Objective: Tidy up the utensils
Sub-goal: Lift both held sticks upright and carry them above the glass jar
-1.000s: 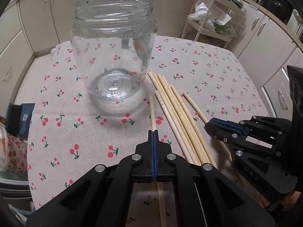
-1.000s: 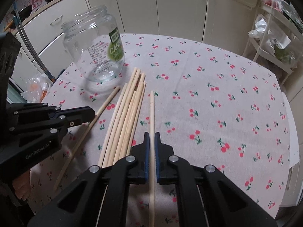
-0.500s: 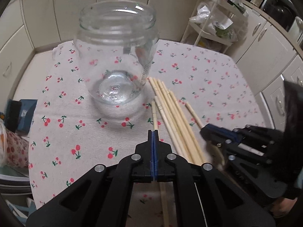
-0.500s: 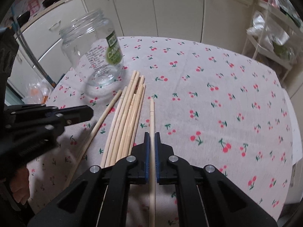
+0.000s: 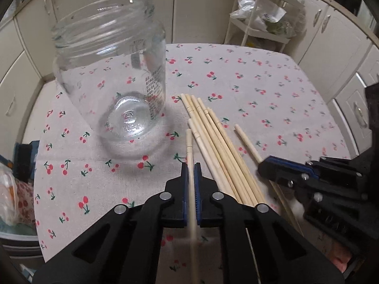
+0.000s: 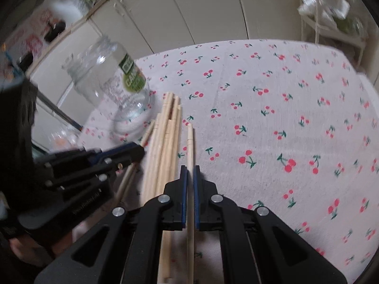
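A clear glass jar (image 5: 111, 78) stands open-mouthed on the cherry-print tablecloth (image 5: 260, 90); it shows a green label in the right wrist view (image 6: 111, 82). Right of it lies a bundle of wooden chopsticks (image 5: 220, 146) (image 6: 165, 137). My left gripper (image 5: 189, 168) is shut on a single chopstick (image 5: 189, 146) whose tip points at the jar's base. It appears at the left of the right wrist view (image 6: 139, 151). My right gripper (image 6: 190, 169) is shut on another chopstick (image 6: 190, 142), right of the bundle. In the left wrist view it sits at the right (image 5: 263, 168).
A white wire rack (image 5: 260, 11) with bags stands behind the table's far right corner. Cream cabinets ring the room. Bags and a bin (image 5: 11, 189) sit below the table's left edge. Bare cloth (image 6: 284, 118) spreads right of the chopsticks.
The left gripper has edged toward the jar, which looks larger, and its chopstick now shows between the pads. The right gripper has rolled, tilting its view, with its chopstick still clamped.
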`<state>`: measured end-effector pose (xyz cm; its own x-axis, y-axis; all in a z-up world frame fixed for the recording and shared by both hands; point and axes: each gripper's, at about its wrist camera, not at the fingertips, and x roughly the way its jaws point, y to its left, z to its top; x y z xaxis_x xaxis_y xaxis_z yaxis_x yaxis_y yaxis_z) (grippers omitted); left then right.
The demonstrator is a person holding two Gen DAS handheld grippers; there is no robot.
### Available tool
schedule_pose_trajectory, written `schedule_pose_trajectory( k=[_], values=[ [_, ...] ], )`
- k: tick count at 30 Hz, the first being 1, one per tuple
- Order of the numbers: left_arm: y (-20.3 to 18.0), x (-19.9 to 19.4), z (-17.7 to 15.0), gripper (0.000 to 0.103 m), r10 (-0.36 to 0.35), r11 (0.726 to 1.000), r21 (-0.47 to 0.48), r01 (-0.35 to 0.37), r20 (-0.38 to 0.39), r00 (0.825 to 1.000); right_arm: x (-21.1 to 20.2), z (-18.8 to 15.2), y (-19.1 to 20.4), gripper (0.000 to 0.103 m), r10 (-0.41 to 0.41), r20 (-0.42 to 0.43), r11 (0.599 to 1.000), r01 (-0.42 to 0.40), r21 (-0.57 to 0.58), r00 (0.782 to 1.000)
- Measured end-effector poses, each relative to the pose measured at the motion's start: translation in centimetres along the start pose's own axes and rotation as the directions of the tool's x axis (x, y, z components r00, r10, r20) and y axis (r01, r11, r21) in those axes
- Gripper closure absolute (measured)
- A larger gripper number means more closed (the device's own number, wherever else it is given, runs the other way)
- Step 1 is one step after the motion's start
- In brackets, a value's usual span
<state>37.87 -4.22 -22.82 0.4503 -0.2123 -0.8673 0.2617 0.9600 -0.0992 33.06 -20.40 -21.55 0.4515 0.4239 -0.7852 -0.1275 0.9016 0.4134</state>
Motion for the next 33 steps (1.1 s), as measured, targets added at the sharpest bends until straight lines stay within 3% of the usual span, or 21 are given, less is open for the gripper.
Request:
schedule_pose_trajectory(
  k=[5,8,10,15,17,20,23,27,33],
  values=[
    [0.7,-5.7,-0.5,0.098,-0.016,1.000,-0.023,0.020,0.142,0.990,-3.5,0.0,0.9,0.097,0.081,0.125,0.994,-0.090,0.065,0.989],
    [1.4,-10.5,-0.4,0.098,-0.029,0.998,-0.040,0.041,0.264,0.964,-6.6,0.0,3.0,0.097,0.106,0.224,0.992,-0.117,0.039,0.969],
    [1.8,-13.8,-0.2,0.098,-0.026,0.998,-0.046,0.045,0.353,0.935,-8.4,0.0,4.3,0.097,0.114,0.286,0.993,-0.122,0.009,0.951],
    [2.4,-18.7,0.2,0.098,-0.017,0.997,-0.059,0.053,0.497,0.867,-12.7,0.5,7.7,0.097,0.153,0.456,0.988,-0.138,-0.066,0.877],
    [2.8,-19.7,0.5,0.098,-0.007,0.997,-0.067,0.051,0.534,0.846,-13.9,0.8,8.7,0.097,0.158,0.510,0.987,-0.132,-0.087,0.846],
    [3.7,-20.4,1.8,0.098,-0.012,0.993,-0.085,0.080,0.606,0.795,-14.9,1.5,9.6,0.097,0.152,0.578,0.988,-0.109,-0.107,0.802],
    [4.6,-20.2,3.4,0.098,-0.021,0.988,-0.102,0.115,0.653,0.757,-15.5,2.1,9.8,0.097,0.140,0.629,0.990,-0.088,-0.113,0.765],
    [5.8,-18.6,6.4,0.098,0.000,0.981,-0.137,0.139,0.714,0.701,-15.1,2.8,9.4,0.097,0.135,0.648,0.990,-0.082,-0.112,0.750],
    [7.2,-16.5,9.7,0.098,0.068,0.974,-0.189,0.129,0.775,0.628,-13.2,4.3,7.4,0.097,0.134,0.640,0.991,-0.103,-0.086,0.757]
  ],
)
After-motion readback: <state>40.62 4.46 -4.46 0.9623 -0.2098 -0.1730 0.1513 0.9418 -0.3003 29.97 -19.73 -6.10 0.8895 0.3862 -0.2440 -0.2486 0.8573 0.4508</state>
